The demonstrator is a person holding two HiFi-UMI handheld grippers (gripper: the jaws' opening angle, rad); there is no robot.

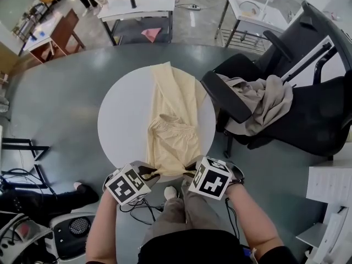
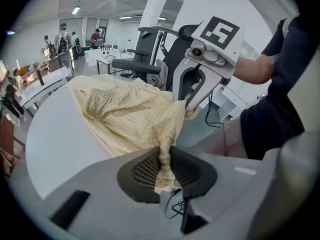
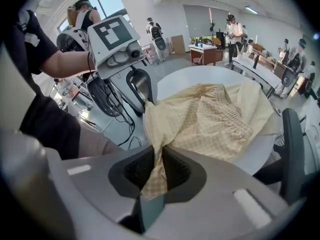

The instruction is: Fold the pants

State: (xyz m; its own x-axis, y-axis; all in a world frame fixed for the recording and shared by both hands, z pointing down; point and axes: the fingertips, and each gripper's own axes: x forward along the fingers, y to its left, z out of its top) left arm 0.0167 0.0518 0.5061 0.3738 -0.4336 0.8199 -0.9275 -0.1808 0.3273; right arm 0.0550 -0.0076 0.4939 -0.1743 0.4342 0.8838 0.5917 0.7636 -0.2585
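Pale yellow checked pants [image 1: 173,131] lie along the round white table [image 1: 118,120], waistband folded toward the middle. The near hem is lifted off the table's near edge. My left gripper [image 1: 147,175] is shut on the hem's left corner, and cloth is bunched between its pads [image 2: 164,166]. My right gripper [image 1: 192,169] is shut on the right corner, with fabric pinched in its pads [image 3: 154,171]. The two grippers hang side by side just off the near rim. Each shows in the other's view: the right gripper [image 2: 200,79] and the left gripper [image 3: 132,81].
A black office chair [image 1: 308,92] with a beige garment [image 1: 264,100] draped on it stands right of the table. Cables [image 1: 140,207] lie on the floor by my legs. White tables [image 1: 140,4] stand at the back, and people [image 3: 232,26] stand far off.
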